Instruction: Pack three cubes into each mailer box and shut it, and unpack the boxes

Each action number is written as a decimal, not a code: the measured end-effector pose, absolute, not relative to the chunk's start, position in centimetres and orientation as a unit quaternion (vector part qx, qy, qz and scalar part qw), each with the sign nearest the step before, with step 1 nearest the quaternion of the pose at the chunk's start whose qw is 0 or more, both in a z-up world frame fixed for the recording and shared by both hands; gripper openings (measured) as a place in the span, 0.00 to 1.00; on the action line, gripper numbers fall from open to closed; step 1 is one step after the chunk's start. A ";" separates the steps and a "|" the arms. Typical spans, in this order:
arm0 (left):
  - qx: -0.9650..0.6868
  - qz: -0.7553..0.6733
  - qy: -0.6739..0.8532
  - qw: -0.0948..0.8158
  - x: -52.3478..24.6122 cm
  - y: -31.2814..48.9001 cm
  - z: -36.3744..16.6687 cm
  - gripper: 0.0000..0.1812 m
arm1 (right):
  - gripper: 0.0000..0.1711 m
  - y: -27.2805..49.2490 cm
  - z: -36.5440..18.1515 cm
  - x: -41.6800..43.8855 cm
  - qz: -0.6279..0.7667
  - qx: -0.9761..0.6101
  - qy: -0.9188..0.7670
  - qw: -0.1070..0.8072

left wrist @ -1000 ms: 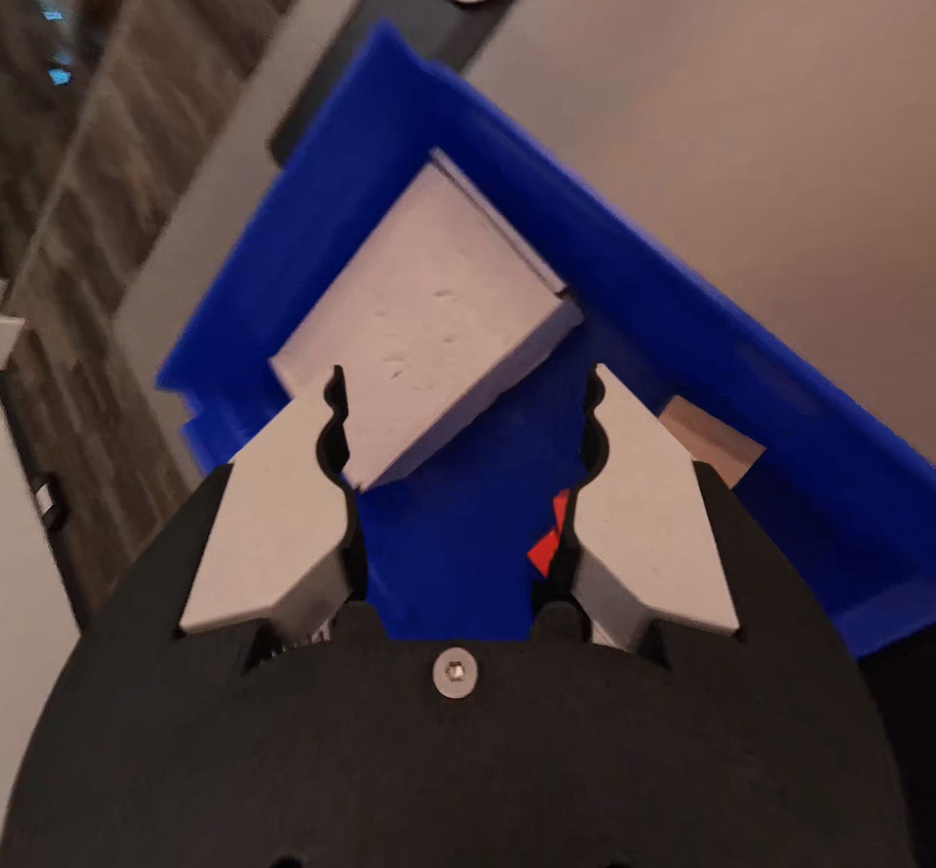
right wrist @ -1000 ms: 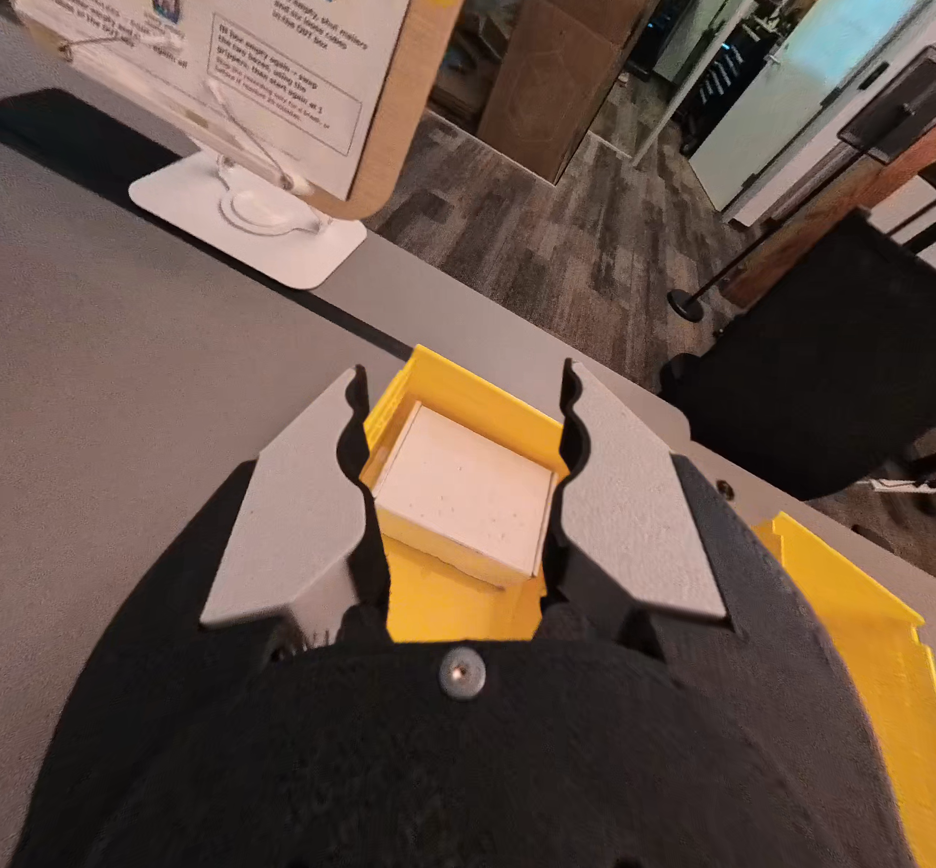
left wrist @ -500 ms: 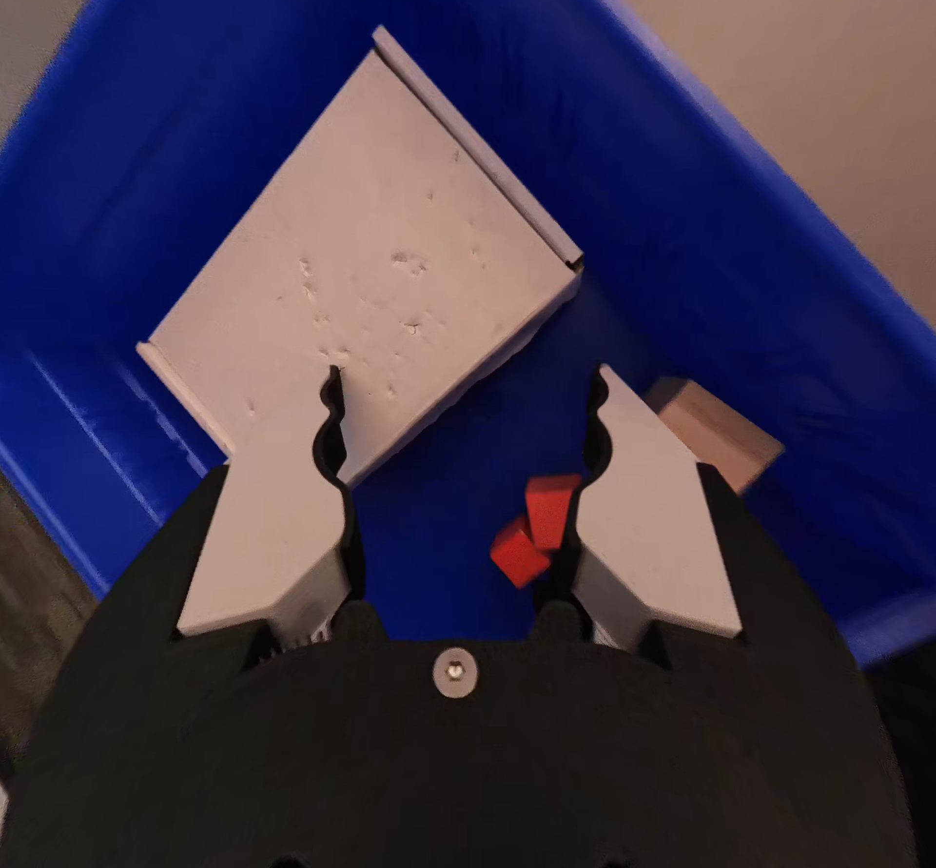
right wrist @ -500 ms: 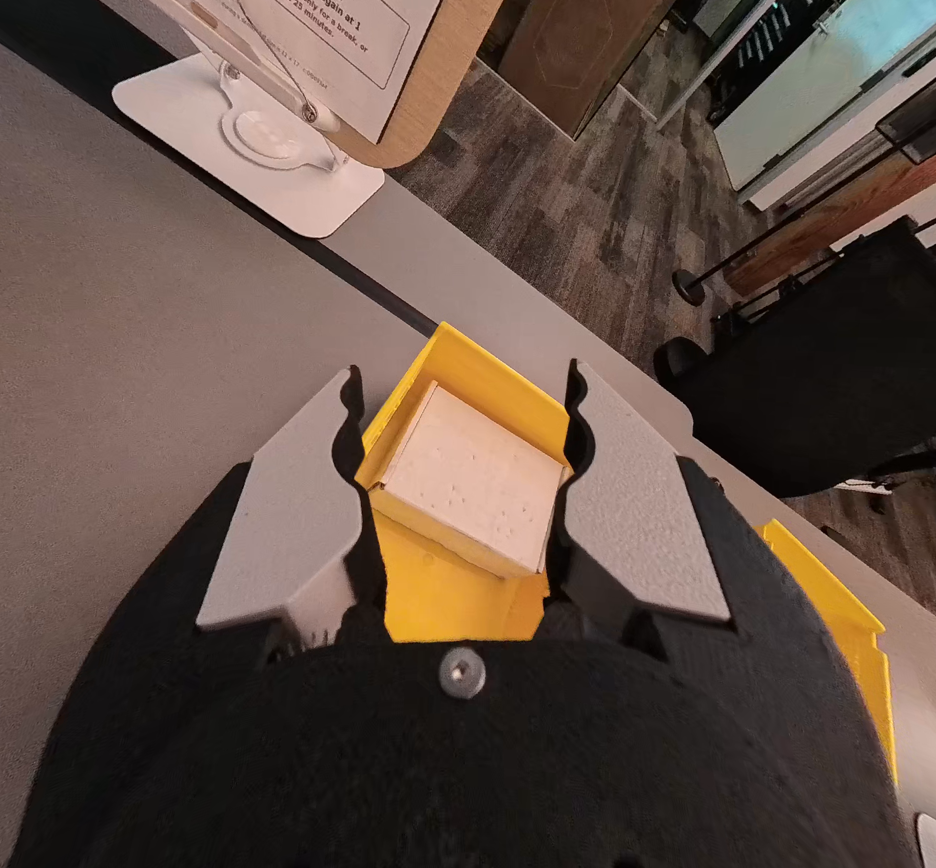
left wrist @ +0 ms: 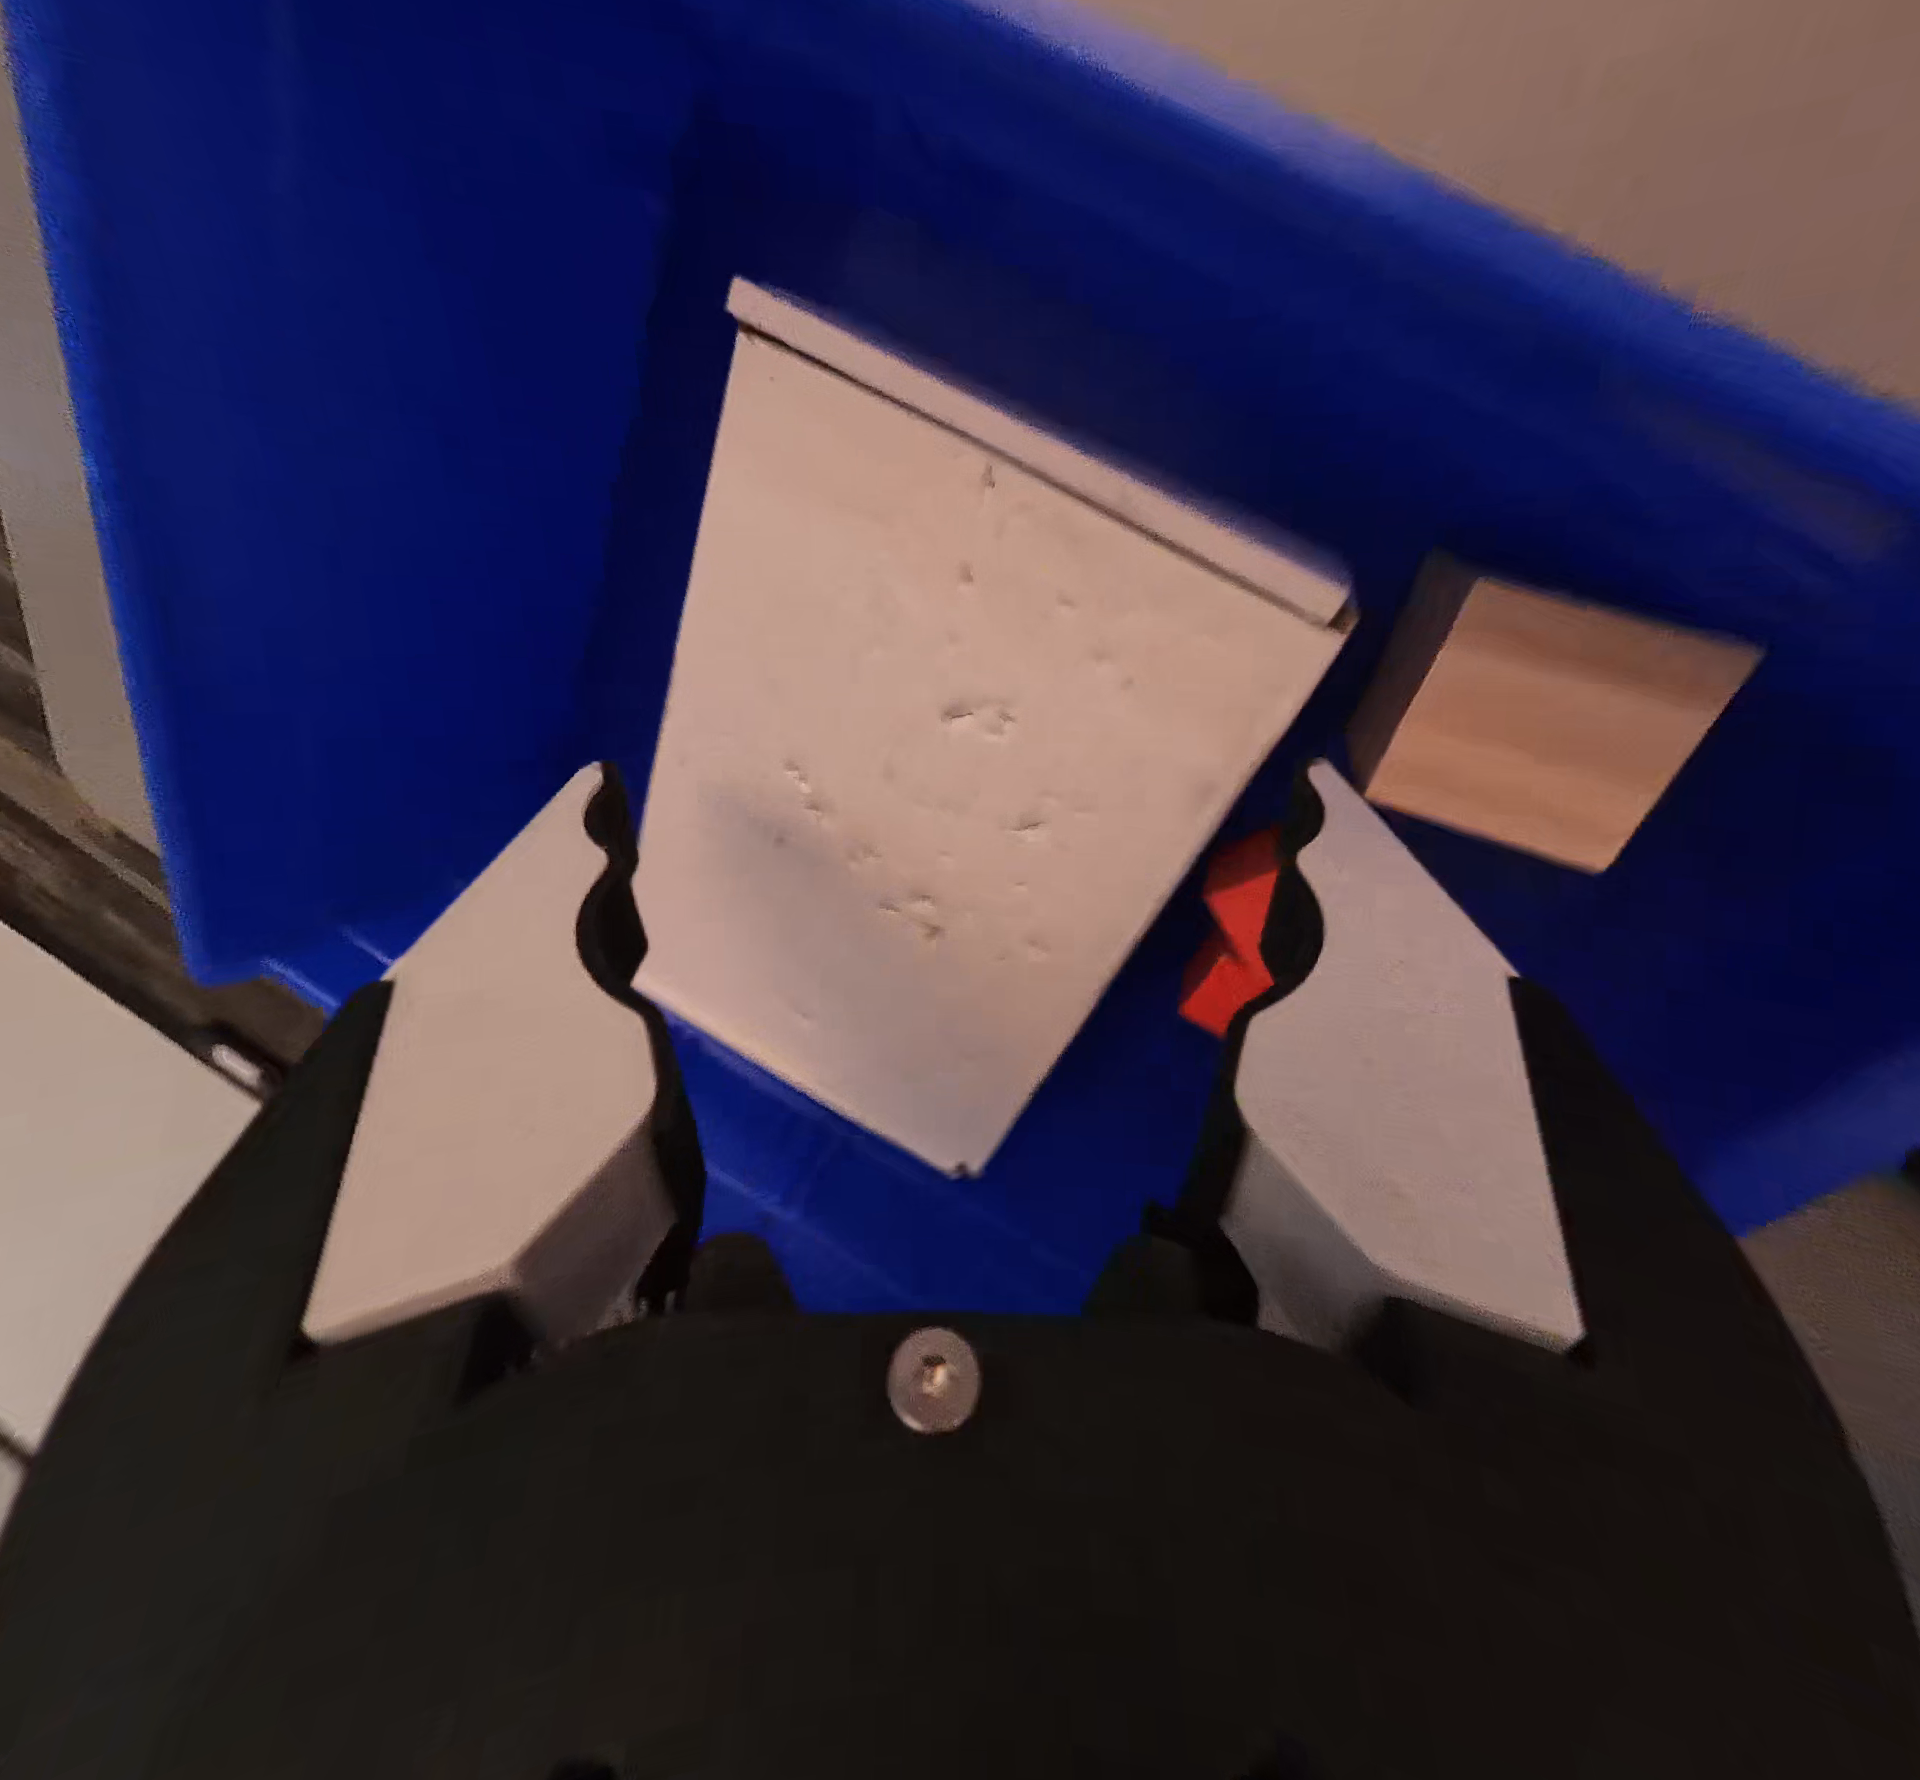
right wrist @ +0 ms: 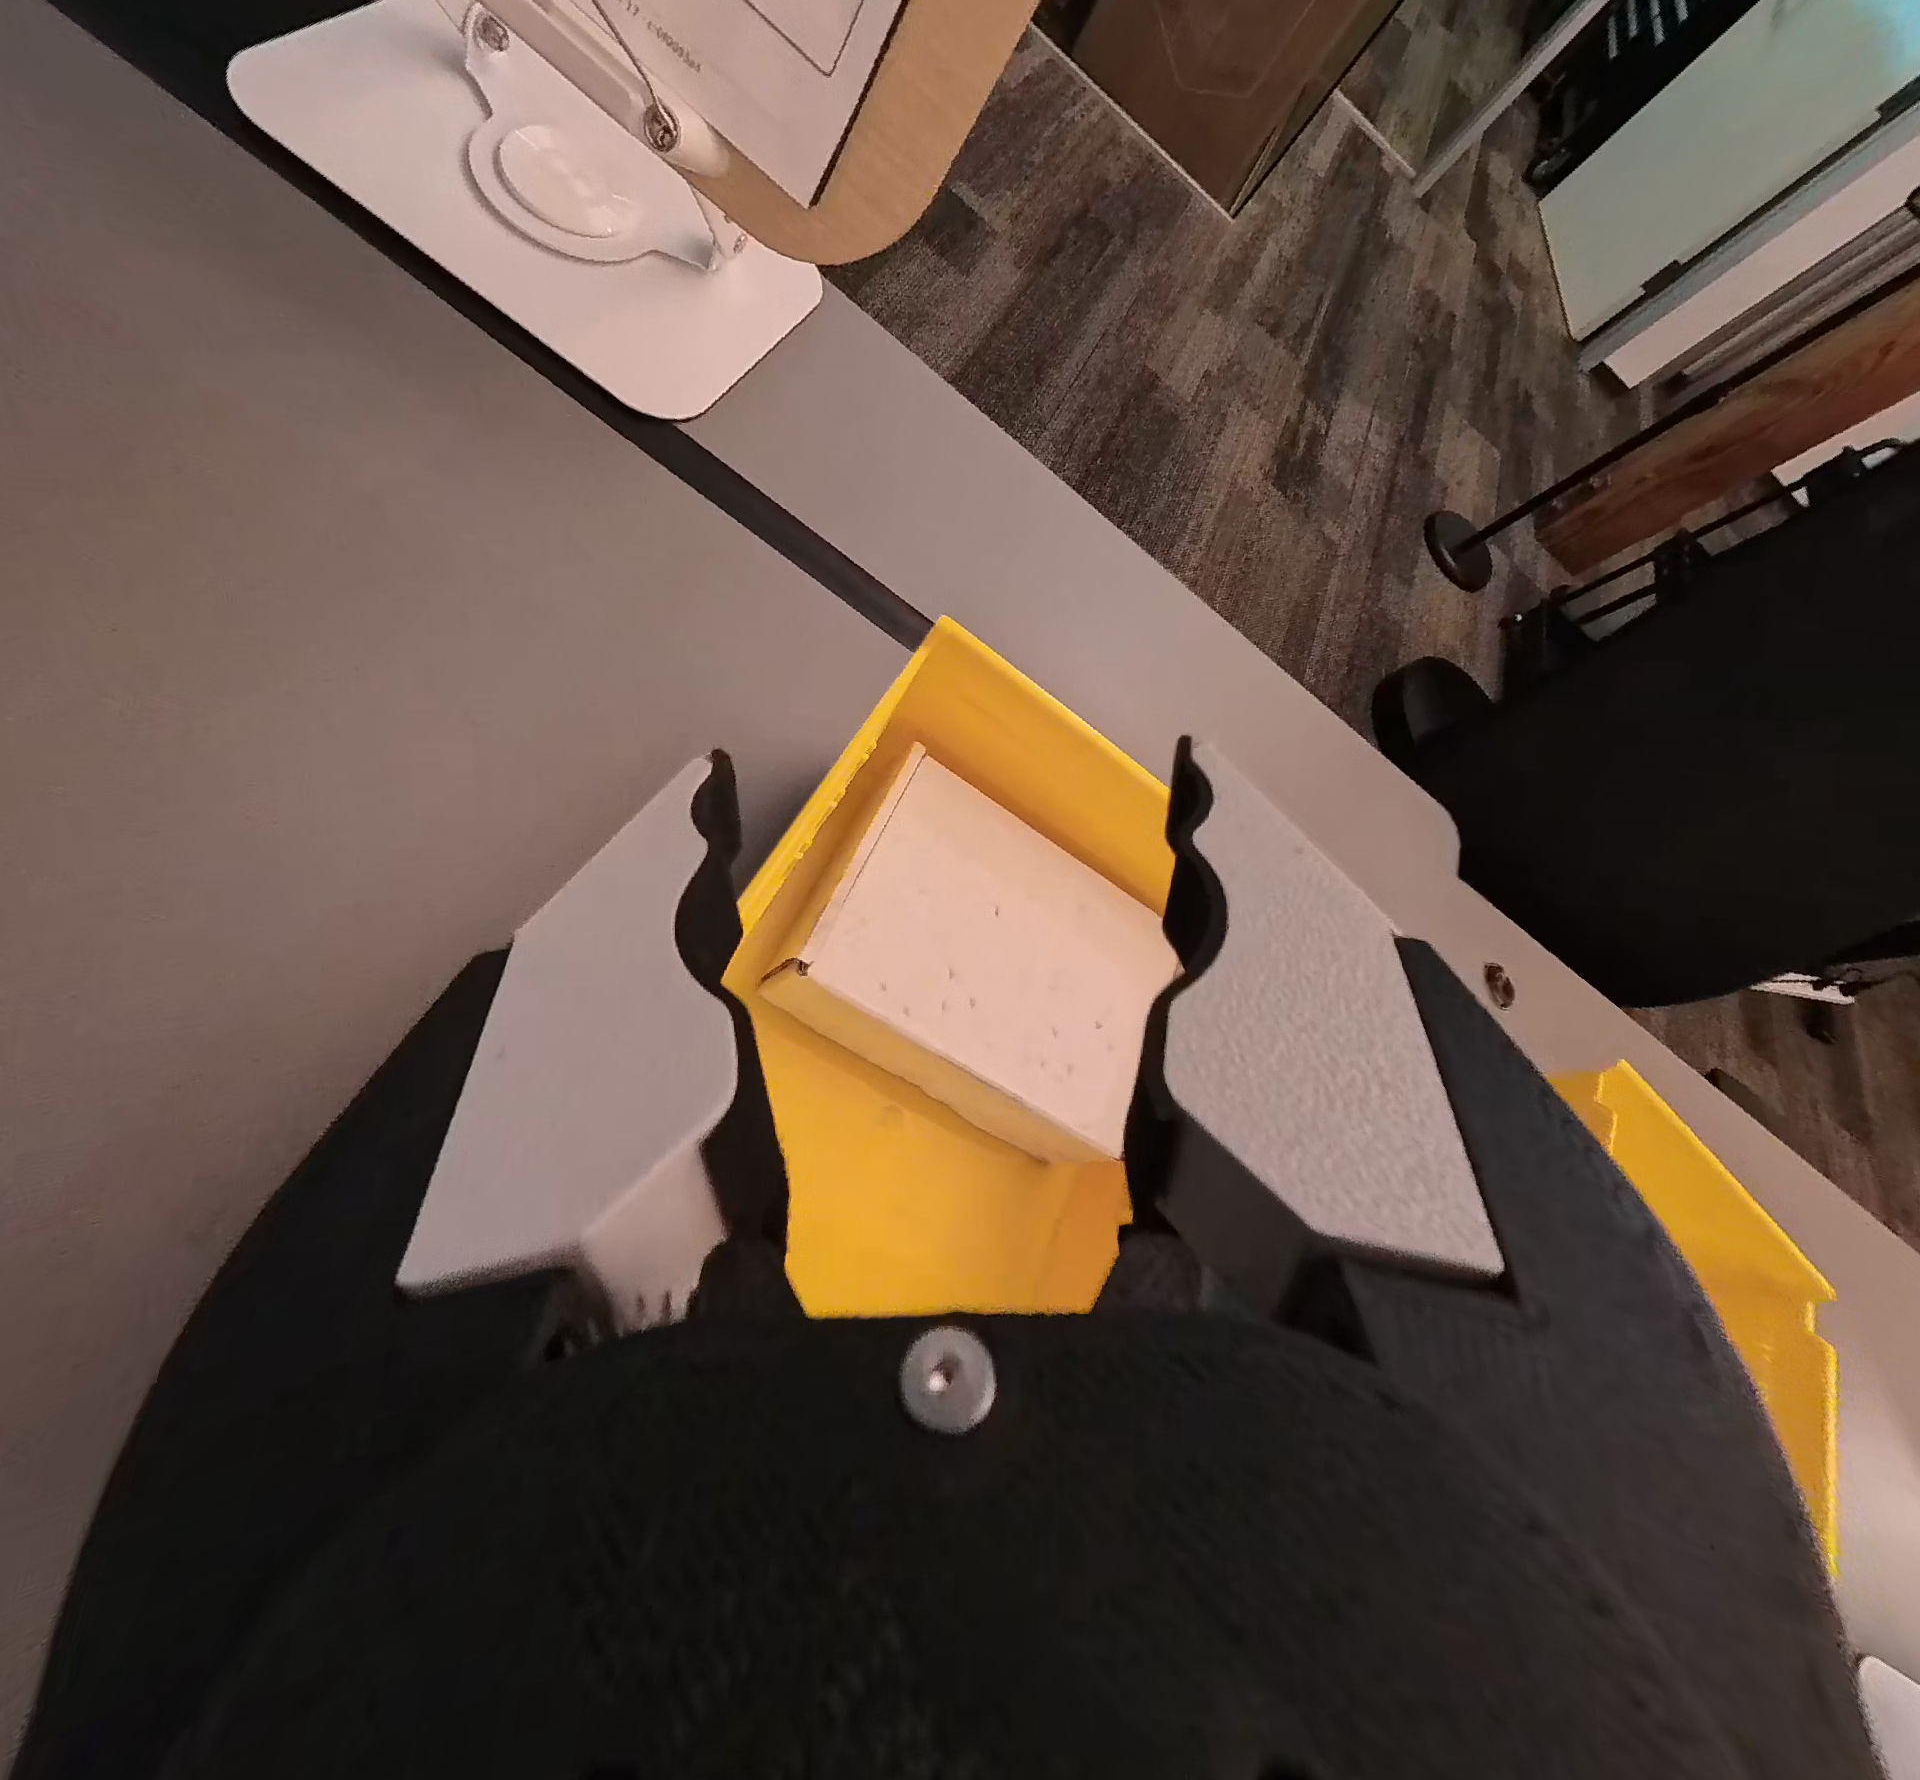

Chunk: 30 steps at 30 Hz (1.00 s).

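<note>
The left gripper [left wrist: 951, 883] hovers over the blue bin [left wrist: 436, 400], jaws spread and empty. A closed white box [left wrist: 935, 743] lies flat straight ahead between the jaws, its long axis running away from them, so a straight descent would likely straddle it. A wooden cube [left wrist: 1538, 733] sits beyond the right jaw, red cubes [left wrist: 1231, 941] just inside it. The right gripper [right wrist: 951, 883], jaws also spread, hangs above another box [right wrist: 987, 961] in the yellow bin [right wrist: 1029, 733].
</note>
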<state>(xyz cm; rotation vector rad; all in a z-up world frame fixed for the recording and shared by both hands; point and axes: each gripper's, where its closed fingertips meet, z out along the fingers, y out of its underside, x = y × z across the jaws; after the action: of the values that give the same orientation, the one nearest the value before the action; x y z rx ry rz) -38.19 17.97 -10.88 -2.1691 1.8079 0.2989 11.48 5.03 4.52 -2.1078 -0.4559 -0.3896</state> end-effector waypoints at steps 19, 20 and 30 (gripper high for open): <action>-0.689 0.057 0.722 0.030 -39.4 19.4 -14.1 0.71 | 0.48 5.9 2.9 10.7 -0.158 -0.869 -0.202 0.423; -0.690 0.055 0.721 0.030 -39.4 19.4 -14.0 0.71 | 0.48 5.9 2.8 10.7 -0.159 -0.870 -0.203 0.421; -0.715 0.053 0.695 0.050 -39.0 19.6 -9.6 0.71 | 0.48 5.5 3.5 10.7 -0.154 -0.865 -0.205 0.431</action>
<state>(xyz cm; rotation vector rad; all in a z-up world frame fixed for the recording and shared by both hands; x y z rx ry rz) -38.98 19.58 -9.57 -2.1784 2.1158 0.1607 10.68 5.53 3.54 -2.1579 -0.5104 -0.3841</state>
